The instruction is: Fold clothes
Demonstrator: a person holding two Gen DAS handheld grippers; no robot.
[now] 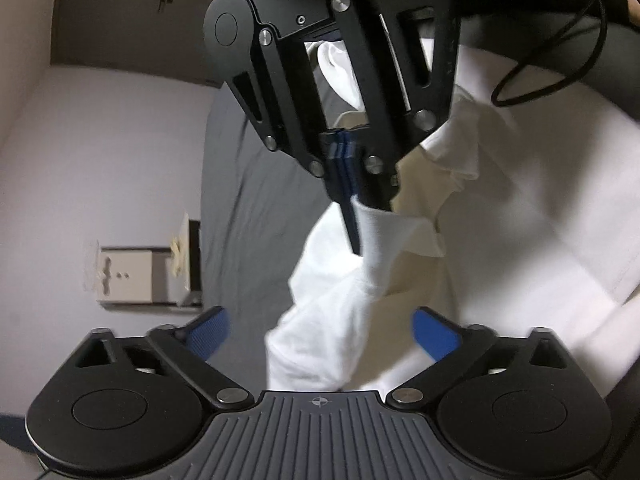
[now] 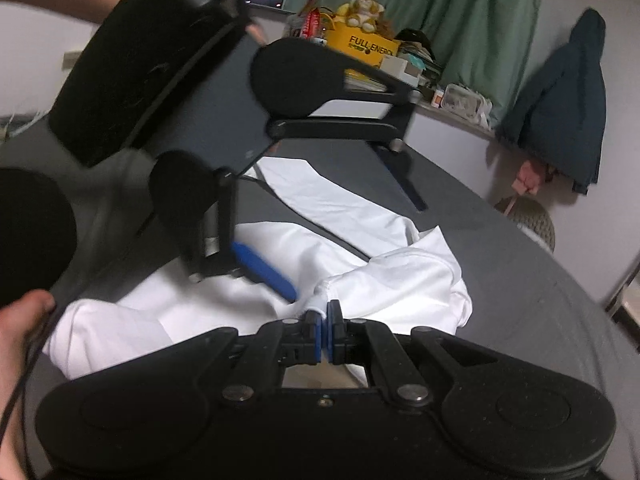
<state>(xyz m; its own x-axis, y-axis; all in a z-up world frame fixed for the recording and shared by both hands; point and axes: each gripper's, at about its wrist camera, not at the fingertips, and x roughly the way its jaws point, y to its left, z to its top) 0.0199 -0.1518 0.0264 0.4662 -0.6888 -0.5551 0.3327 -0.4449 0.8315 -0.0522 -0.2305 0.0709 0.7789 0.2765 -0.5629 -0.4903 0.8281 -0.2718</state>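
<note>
A white garment [image 1: 520,208] lies bunched on a dark grey bed sheet [image 1: 248,208]; it also shows in the right wrist view [image 2: 400,280]. My left gripper [image 1: 320,332] is open, its blue pads wide apart just above a fold of the white cloth. My right gripper [image 2: 324,316] is shut on a pinched edge of the garment; in the left wrist view it [image 1: 352,216] hangs from above with the cloth lifted in its blue pads. In the right wrist view the left gripper [image 2: 344,244] hovers open over the garment, one blue pad [image 2: 264,272] close to the pinch.
The grey bed fills both views. A wall with a small white box [image 1: 132,276] lies left. A shelf with a yellow box [image 2: 360,50], green curtain [image 2: 440,8], a hung blue jacket [image 2: 560,108] and a woven stool [image 2: 536,224] stand beyond the bed.
</note>
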